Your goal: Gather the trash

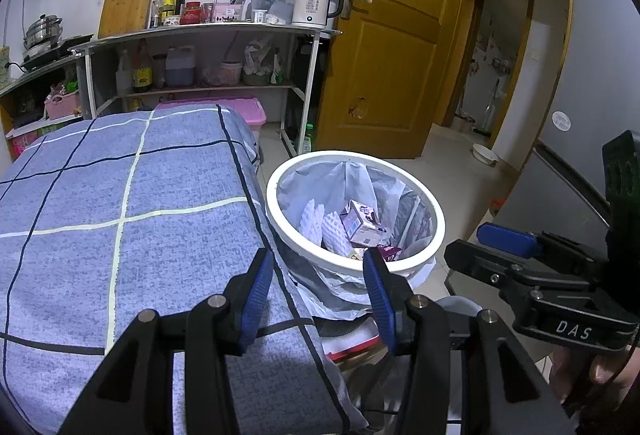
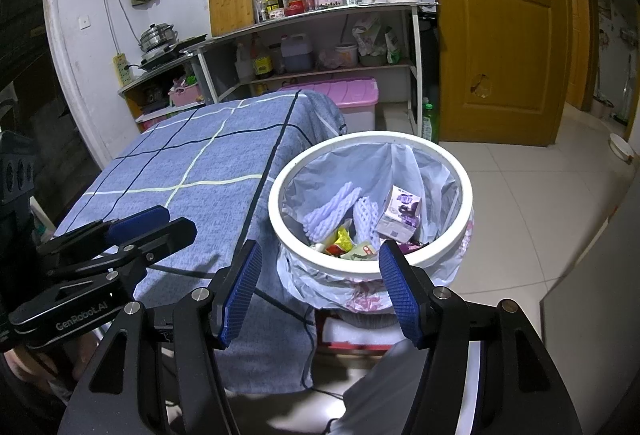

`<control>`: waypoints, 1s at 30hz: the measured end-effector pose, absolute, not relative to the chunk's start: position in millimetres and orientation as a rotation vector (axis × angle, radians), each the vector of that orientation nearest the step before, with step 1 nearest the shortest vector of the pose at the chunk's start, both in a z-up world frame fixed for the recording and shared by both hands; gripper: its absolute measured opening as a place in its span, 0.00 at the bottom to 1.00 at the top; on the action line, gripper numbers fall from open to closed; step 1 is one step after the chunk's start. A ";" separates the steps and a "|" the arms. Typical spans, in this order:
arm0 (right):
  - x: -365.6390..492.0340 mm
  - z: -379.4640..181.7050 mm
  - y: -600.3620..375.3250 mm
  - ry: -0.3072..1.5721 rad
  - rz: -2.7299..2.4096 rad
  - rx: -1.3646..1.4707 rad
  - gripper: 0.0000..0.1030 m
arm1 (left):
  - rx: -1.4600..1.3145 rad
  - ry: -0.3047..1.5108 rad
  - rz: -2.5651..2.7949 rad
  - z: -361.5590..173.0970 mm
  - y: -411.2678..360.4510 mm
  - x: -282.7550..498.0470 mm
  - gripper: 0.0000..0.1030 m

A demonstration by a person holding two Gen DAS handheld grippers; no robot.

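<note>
Both pairs of fingers are spread with nothing between them: the left gripper (image 1: 316, 299) hangs over the worktop's (image 1: 120, 219) edge, the right gripper (image 2: 320, 291) just before the bin (image 2: 466, 195). The bin stands on the floor, touching the cloth-covered worktop. It is lined with a pale bag and holds foam nets (image 2: 340, 211), a carton (image 2: 402, 213) and wrappers (image 2: 342, 241). No loose trash shows on the cloth, so collecting looks nearly done; perhaps the bag remains to be dealt with.

You get even, cool indoor light and sharp focus in both views. Fisheye bending curves the yellow wooden door (image 1: 384, 47) at 1 o'clock, and dark vignette fills every corner.
</note>
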State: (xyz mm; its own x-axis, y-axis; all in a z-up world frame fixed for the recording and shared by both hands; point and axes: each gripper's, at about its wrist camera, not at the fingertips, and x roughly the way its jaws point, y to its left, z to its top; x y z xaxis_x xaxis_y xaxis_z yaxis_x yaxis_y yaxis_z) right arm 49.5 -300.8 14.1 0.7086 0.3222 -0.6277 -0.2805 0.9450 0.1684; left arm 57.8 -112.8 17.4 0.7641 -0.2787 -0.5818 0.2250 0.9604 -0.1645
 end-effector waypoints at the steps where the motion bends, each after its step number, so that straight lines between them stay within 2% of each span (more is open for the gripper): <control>1: 49.4 14.0 -300.5 0.710 0.335 0.062 0.60 | -0.086 0.645 -0.273 17.8 -113.1 57.7 0.47; 30: 49.9 13.6 -301.6 0.708 0.335 0.062 0.60 | -0.087 0.641 -0.258 21.9 -114.2 53.9 0.47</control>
